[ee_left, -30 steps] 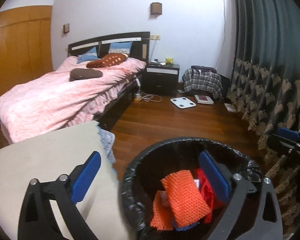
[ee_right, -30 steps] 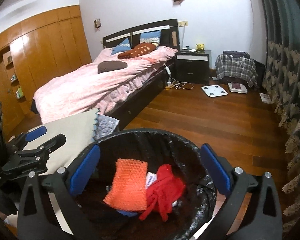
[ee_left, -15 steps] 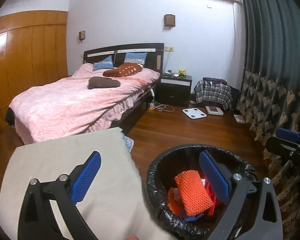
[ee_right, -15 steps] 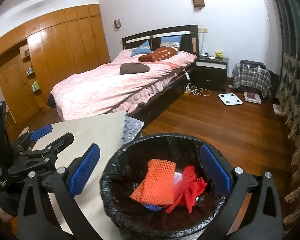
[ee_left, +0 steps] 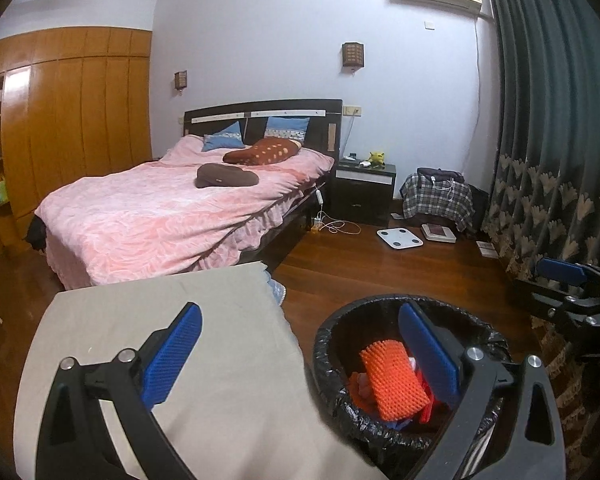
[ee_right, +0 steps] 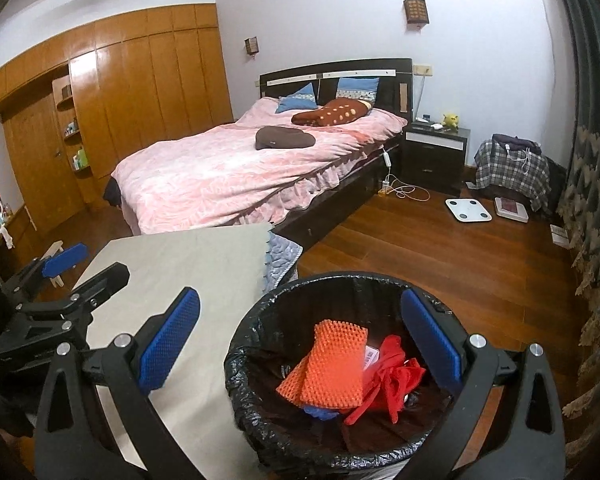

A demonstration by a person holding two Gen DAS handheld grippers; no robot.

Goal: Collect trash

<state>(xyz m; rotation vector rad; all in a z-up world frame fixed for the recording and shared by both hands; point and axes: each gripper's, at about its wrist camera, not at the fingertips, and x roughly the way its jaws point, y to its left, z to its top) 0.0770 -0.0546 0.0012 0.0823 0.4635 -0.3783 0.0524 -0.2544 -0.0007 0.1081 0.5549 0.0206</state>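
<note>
Beside the trash bin, on its left, stands a table draped in a beige cloth; the bin sits on the wooden floor and touches the cloth's edge. The bin is lined with a black bag. Inside the bin lie an orange mesh foam sleeve, a crumpled red bag just right of it, and a small white label between the two. A blue scrap shows under the orange sleeve.

My left gripper is spread wide and holds nothing; its left pad hangs over the cloth, its right pad over the bin's opening. My right gripper is likewise spread wide and empty, its right pad above the bin, its left pad above the cloth.

Beyond the bin, toward the far wall, stands a bed with a pink cover. Right of the bed are a dark nightstand and a white scale on the floor.
</note>
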